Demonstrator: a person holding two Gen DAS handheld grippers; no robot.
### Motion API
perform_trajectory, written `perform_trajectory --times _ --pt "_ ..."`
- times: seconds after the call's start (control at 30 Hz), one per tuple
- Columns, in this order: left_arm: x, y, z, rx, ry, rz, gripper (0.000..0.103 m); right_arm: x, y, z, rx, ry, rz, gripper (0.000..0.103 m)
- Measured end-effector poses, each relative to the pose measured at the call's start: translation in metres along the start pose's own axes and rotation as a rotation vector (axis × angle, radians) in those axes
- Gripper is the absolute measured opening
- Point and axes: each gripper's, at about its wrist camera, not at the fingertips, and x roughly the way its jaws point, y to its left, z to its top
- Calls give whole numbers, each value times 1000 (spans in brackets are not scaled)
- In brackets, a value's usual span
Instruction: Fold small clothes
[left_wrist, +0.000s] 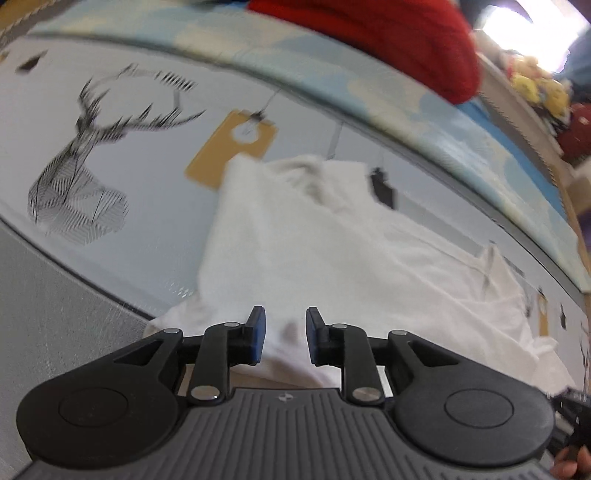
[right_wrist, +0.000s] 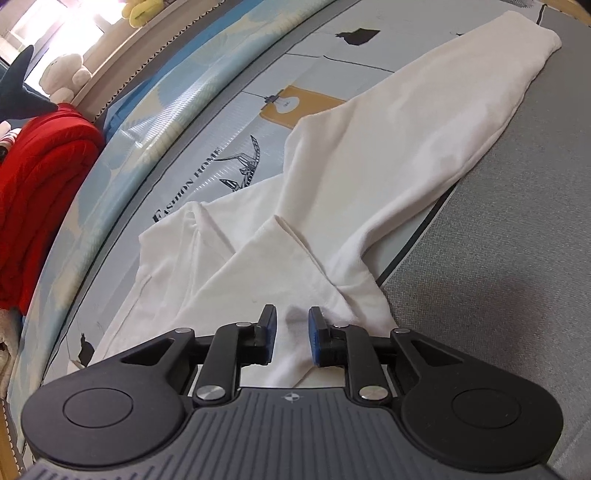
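A white long-sleeved garment (left_wrist: 314, 240) lies on a pale printed sheet (left_wrist: 155, 221) and is blurred in the left wrist view. My left gripper (left_wrist: 285, 314) hangs over its near edge, jaws apart, with the cloth below them and no pad pressing on it. In the right wrist view the same garment (right_wrist: 332, 184) is partly folded, with one sleeve (right_wrist: 461, 92) stretched away to the upper right. My right gripper (right_wrist: 293, 314) stands over a near corner of the cloth. Its blue pads (right_wrist: 271, 332) are apart, and white fabric shows in the gap untouched.
A grey textured surface (right_wrist: 498, 258) borders the sheet on the right. A red garment (right_wrist: 37, 166) lies heaped beyond the sheet's blue edge, and plush toys (right_wrist: 62, 70) sit on a ledge behind it. A person's fingers (left_wrist: 572, 465) show at the lower right corner.
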Motion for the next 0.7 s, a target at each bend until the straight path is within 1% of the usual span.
perform_trajectory --times 0.1,0.17,0.23,0.3,0.37,0.43,0.5,0.6,0.7 --pt "-13 -18 -5 97 -33 0 29 -12 8 0 -64 -49 -4 20" --pt "-20 -29 -11 163 -49 2 39 -24 16 0 -128 -104 1 20" --pt "-26 -39 -19 228 -70 6 46 -37 24 0 -195 -161 7 20" --pt "-32 -50 -26 289 -84 12 47 -49 30 0 -257 -208 20 21" --pt "-37 -58 -32 333 -97 14 55 -60 35 -2 -321 -245 27 23" --pt "-39 -62 -36 354 -106 6 58 -69 39 -5 -385 -272 30 23" --pt "-44 -65 -40 369 -116 -17 58 -74 40 -6 -439 -281 34 23" --pt "-50 -66 -47 393 -131 -25 62 -82 33 -5 -445 -292 48 23" --pt "-56 -65 -53 395 -148 -31 67 -88 26 -3 -436 -309 50 23"
